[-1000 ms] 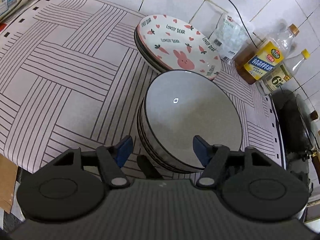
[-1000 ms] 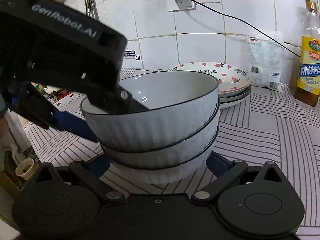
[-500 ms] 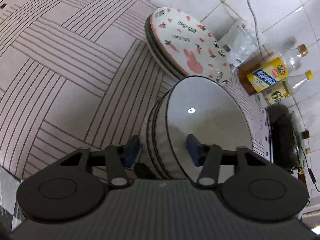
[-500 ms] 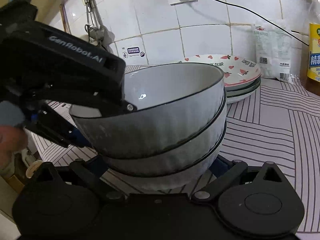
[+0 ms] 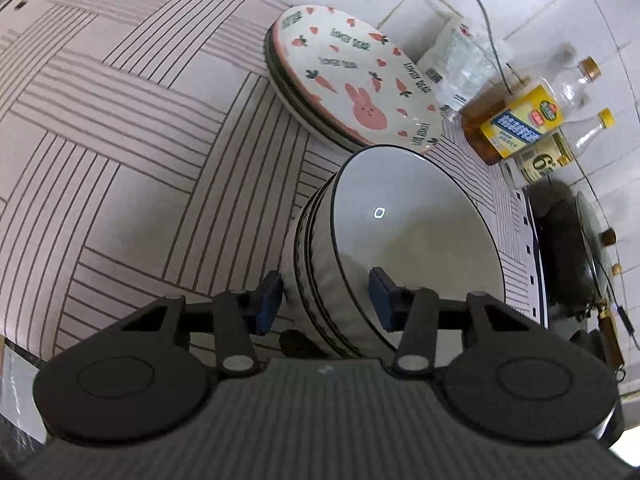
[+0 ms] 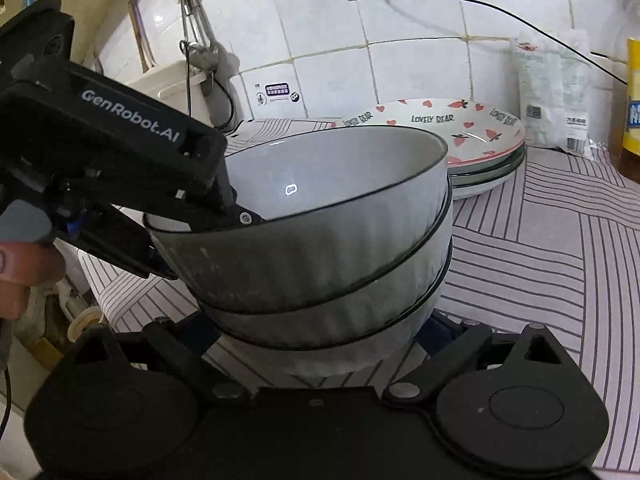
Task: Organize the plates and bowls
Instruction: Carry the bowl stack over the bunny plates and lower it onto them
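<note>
Straddling the near wall of the stack of bowls (image 5: 392, 232), the left gripper (image 5: 326, 298) has one blue pad on the outside of the ribbed walls and the other inside the top bowl. Its jaws have just been closing with those walls between them, and both pads look pressed on: a clench on the stack. In the right wrist view the bowls lean, their rims fanned apart toward 9 o'clock, where this gripper bites beside the person's hand (image 6: 20, 272).

Reading the left wrist view from left to right, the striped cloth (image 5: 120, 120) lies bare from 9 to 11 o'clock. The stack of plates (image 5: 352, 80), rabbit-print plate on top, sits at 12 o'clock, its near rim just beside the far rim of the bowls. The bottles (image 5: 516, 124) stand at 2 o'clock and a dark pan (image 5: 564, 248) lies at 3 o'clock.

The right gripper (image 6: 318, 332) has its fingers on either side of the lowest bowl, at 6 o'clock of the stack. The bowl hides the pads, so I cannot tell whether they press.

The step in hand looks like shifting the nested bowls as one. To do it well, I judge:
- Keep the left pinch deep enough to catch all three walls, or the lower bowls may slip out.
- Let the right gripper steady the base before any lift, so that the lean does not grow.
- Travel low over the cloth.
- Stay clear of the plates at 12 o'clock.
</note>
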Demonstrator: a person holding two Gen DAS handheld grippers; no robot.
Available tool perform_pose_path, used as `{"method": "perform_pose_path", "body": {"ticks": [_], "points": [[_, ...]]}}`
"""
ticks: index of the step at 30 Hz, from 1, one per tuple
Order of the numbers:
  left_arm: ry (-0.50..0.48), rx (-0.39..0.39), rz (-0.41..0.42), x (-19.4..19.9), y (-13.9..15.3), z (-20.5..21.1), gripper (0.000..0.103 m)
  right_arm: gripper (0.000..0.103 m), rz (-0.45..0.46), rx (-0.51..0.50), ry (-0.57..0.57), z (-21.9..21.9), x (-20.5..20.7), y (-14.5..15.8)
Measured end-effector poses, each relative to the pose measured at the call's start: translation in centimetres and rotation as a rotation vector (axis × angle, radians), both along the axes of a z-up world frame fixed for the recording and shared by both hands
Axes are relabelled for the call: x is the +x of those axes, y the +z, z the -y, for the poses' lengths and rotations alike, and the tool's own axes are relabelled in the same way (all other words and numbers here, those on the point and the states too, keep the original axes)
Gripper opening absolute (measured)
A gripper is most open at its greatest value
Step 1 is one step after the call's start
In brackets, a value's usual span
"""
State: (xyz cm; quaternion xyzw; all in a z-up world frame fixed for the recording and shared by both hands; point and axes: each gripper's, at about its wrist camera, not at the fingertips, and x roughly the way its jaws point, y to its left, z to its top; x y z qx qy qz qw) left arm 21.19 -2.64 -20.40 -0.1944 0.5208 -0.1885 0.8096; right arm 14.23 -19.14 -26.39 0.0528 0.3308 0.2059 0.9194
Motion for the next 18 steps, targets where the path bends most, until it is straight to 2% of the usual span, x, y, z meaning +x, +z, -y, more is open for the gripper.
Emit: {"method": "perform_pose_path", "body": {"ticks": [6, 13, 18], "points": [[-0.030, 0.006, 0.038, -0.1, 2.6, 0.3, 0.046, 0.100, 0.043, 0.004, 0.008, 0.5, -0.5, 1.6], [-0.102, 0.011, 0.101, 1.0, 6.1, 1.4, 0.048, 0.100, 0.101, 0.008, -0.035, 1.2, -0.3, 4.9], [-0.102, 0.000, 0.111, 2.7, 7.6, 1.9, 0.048, 0.100, 0.128, -0.008, -0.048, 1.9, 0.8, 6.5]]}}
